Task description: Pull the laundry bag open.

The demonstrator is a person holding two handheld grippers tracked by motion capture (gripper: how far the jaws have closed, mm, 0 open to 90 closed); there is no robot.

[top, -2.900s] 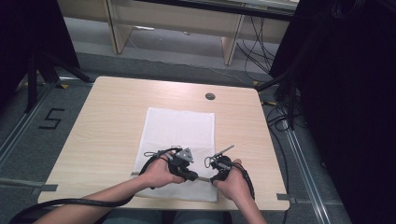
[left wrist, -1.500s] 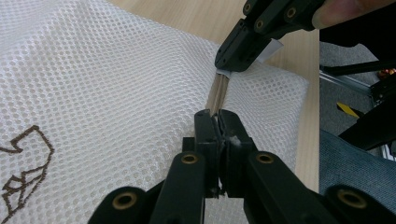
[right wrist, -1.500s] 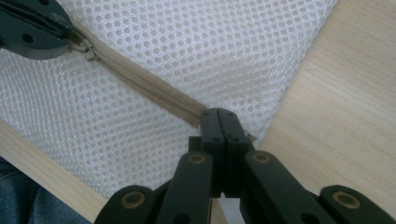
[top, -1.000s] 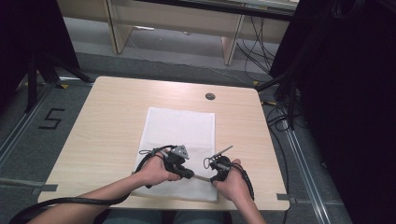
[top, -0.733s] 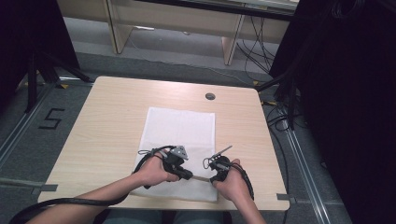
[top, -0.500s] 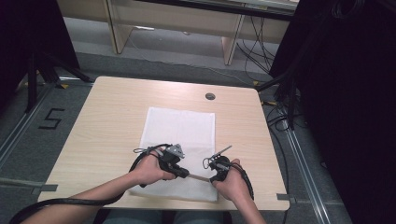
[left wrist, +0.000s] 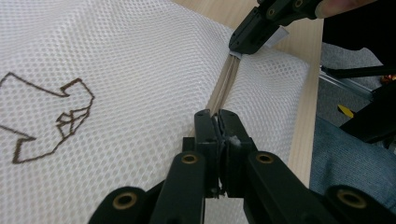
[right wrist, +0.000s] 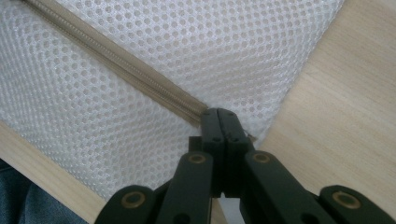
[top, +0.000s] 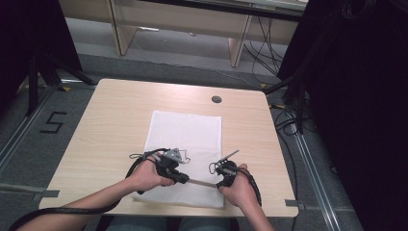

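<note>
White mesh bag (top: 185, 144) flat on desk (top: 110, 120), near edge. Left tool (left wrist: 219, 123) clamped on zipper pull (left wrist: 229, 140); right tool (right wrist: 223, 122) pinching bag's zipper-end corner. Zipper (left wrist: 223, 88) looks closed between tools; how much remains, cannot tell.

The left claw (left wrist: 219, 128) hides the small thing it pinches on the zip (left wrist: 223, 93), so what it is (maybe a zip pull) can't be told. The right claw (right wrist: 223, 122) covers the zip's end. The brown drawing (left wrist: 51, 116) on the bag (top: 185, 134) is cut off at the picture's edge. From the high view the zip is too small to see well.
</note>
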